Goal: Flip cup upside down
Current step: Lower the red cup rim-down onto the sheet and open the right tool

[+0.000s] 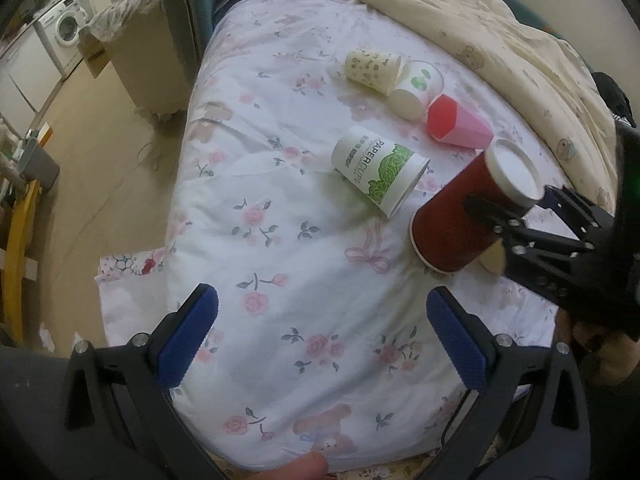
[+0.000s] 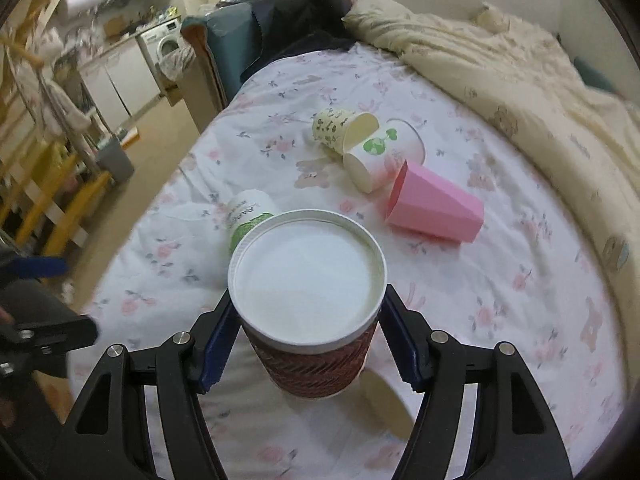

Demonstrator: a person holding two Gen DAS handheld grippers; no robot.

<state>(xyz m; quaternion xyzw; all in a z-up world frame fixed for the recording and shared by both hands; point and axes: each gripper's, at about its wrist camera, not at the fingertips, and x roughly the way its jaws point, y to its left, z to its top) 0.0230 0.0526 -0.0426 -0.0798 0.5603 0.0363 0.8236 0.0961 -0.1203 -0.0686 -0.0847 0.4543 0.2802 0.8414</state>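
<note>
My right gripper (image 2: 306, 340) is shut on a dark red ribbed paper cup (image 2: 316, 368), white base (image 2: 308, 272) toward the camera. In the left wrist view the red cup (image 1: 456, 216) is tilted, base up, mouth down toward the floral bedsheet (image 1: 304, 240), with the right gripper (image 1: 508, 208) around its upper part. My left gripper (image 1: 320, 336) is open and empty over the sheet, left of the cup.
Other cups lie on their sides on the bed: a green-print "PAPERCUPS" cup (image 1: 380, 168), a pink cup (image 1: 460, 126), a white cup with green logo (image 1: 416, 90), a patterned cream cup (image 1: 372, 70). A beige quilt (image 1: 500, 32) lies at the right. The bed edge and floor (image 1: 100, 152) are left.
</note>
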